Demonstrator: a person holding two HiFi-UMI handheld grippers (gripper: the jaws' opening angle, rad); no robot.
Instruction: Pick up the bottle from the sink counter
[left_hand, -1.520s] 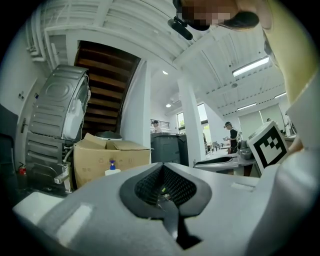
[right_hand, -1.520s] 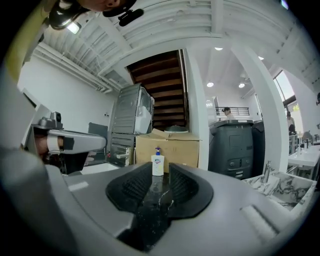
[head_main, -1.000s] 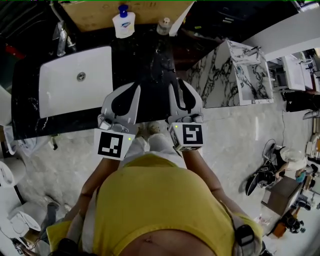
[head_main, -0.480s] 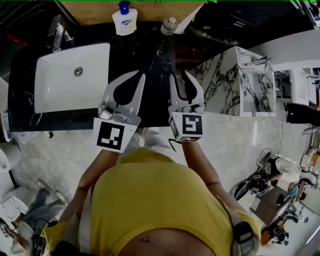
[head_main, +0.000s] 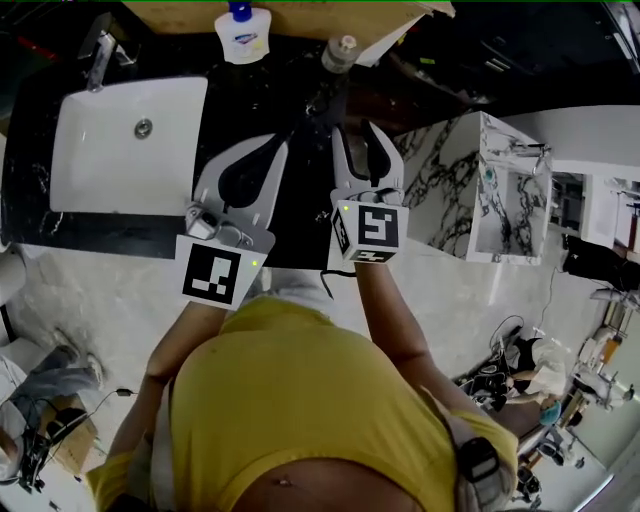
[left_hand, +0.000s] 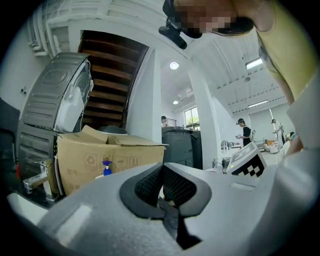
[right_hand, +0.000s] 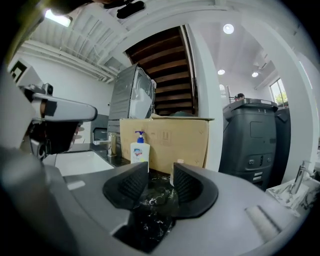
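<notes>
Head view looks steeply down from over the person onto the counter (head_main: 305, 195); both gripper views sit low and near it, facing level along their jaws (wide-angle); all three share the box (right_hand: 165, 140) and pump bottle (right_hand: 139, 150) ahead.

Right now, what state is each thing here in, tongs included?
Left tongs, shut, empty.
Right tongs, opening, nothing between them.
Pump bottle, upright on the counter, untouched.
Capped bottle, upright, cap on, untouched.
Sink, empty.
</notes>
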